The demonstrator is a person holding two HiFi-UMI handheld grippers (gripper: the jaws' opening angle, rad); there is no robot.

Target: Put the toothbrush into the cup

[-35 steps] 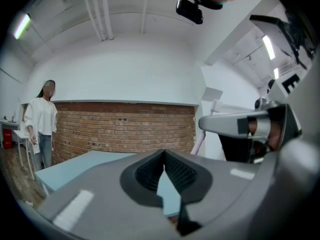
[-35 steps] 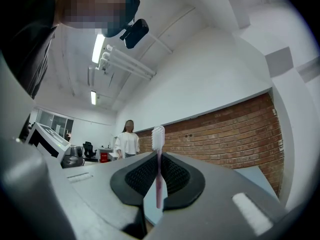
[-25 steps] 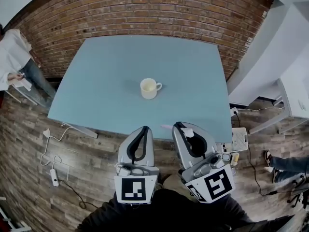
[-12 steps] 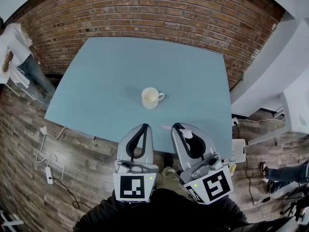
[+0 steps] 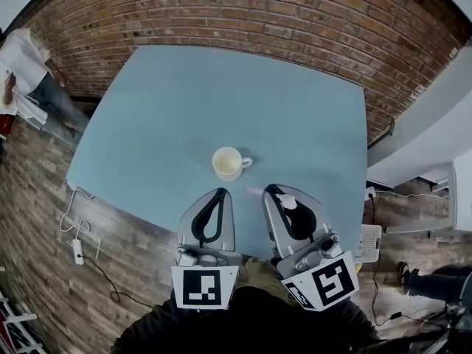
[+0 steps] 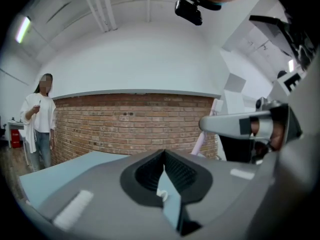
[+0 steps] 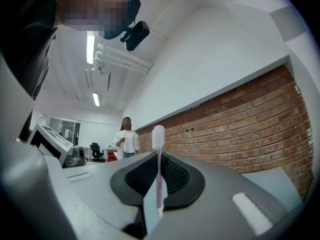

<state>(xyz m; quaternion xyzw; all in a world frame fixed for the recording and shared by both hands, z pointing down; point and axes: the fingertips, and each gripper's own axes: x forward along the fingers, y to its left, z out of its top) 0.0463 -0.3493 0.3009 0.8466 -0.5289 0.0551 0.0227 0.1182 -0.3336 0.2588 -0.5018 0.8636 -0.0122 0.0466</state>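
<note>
The toothbrush [image 7: 158,169] is gripped upright in the closed jaws of the right gripper [image 5: 273,190], just short of the cup [image 5: 228,164]. The left gripper [image 5: 221,192], also near the cup, is closed on nothing.

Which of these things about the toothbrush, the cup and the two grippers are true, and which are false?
1. The right gripper is holding the pink toothbrush. True.
2. The toothbrush is already standing in the cup. False: it is clamped between the right gripper's jaws, and the cup looks empty.
3. The cup stands upright on a blue table. True.
4. The left gripper is holding the cup by its handle. False: its jaws are together on nothing, and the cup stands alone on the table, apart from both grippers.
5. The wall behind the table is made of brick. True.
</note>
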